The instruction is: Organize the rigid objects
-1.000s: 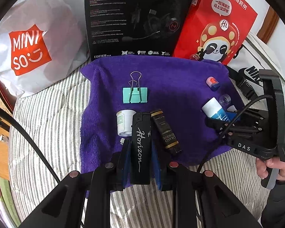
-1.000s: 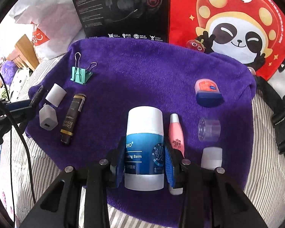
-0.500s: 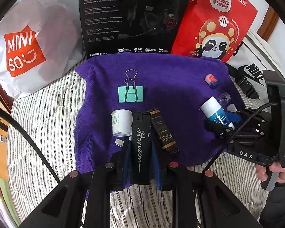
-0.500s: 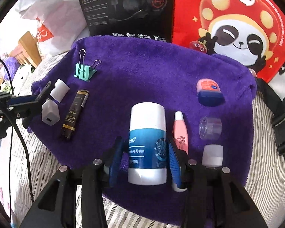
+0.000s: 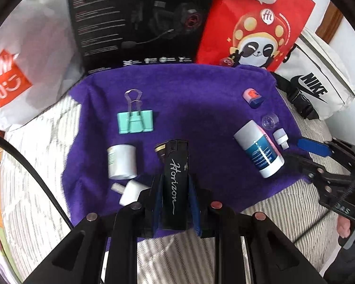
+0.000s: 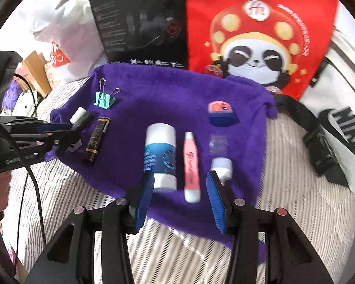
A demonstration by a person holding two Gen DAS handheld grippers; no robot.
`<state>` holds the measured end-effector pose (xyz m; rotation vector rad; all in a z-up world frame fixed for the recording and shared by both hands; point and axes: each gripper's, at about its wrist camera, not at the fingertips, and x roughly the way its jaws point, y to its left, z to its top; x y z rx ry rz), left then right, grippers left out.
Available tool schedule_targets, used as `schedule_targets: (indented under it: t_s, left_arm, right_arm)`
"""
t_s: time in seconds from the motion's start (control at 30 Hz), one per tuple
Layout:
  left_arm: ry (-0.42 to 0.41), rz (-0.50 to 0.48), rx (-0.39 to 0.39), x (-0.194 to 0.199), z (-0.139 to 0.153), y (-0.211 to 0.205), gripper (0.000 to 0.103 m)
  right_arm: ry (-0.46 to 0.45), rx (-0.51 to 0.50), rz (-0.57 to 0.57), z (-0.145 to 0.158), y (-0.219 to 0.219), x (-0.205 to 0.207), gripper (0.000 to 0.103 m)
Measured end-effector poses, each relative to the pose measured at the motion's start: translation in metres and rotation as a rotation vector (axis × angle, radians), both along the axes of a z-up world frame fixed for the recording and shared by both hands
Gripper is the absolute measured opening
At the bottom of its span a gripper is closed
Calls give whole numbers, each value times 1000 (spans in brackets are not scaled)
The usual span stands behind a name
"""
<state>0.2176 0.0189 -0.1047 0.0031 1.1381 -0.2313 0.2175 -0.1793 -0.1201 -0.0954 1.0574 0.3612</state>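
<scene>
Small objects lie on a purple towel point(image 5: 196, 99). My left gripper point(image 5: 175, 187) is shut on a black "Horizon" lighter point(image 5: 175, 179) above the towel's near edge, hiding most of the dark brown tube point(image 6: 95, 140). My right gripper point(image 6: 179, 191) is open; the white and blue balm stick point(image 6: 161, 156) lies on the towel just ahead of its left finger, beside a pink tube point(image 6: 191, 165). The balm stick also shows in the left wrist view point(image 5: 260, 150).
A teal binder clip point(image 5: 135, 122), white jar point(image 5: 122, 162), white charger plug point(image 5: 130, 191), small blue and pink tin point(image 6: 221, 113), clear cap point(image 6: 217, 143) and white cap point(image 6: 221, 166) lie on the towel. A black box point(image 5: 139, 19), red panda bag point(image 5: 255, 23) and Nike bag point(image 5: 317, 90) stand behind.
My right gripper has opened and let go of the balm stick, then drawn back. My left gripper has shifted over the brown tube with the lighter still held.
</scene>
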Motion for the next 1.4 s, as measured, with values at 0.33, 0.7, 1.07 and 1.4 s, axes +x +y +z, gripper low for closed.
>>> schedule_targets:
  t_s: [0.33,0.7,1.07,1.4]
  left_arm:
    - [26,-38,11,40,-16,-29,21]
    - [27,-42,81,85,-30,-35,21]
    - [-12,-52,130,85,-34,-44,23]
    - [1,-18,121,56,-21,-52,41]
  right_arm:
    - [-4,24,-50,4,-29,-19,46]
    - [6,47,-59,-4,-36,-23,46]
    - [38,75,-66,-16,-36,-21,46]
    - [32,78,-86,-3,-39,-37,47]
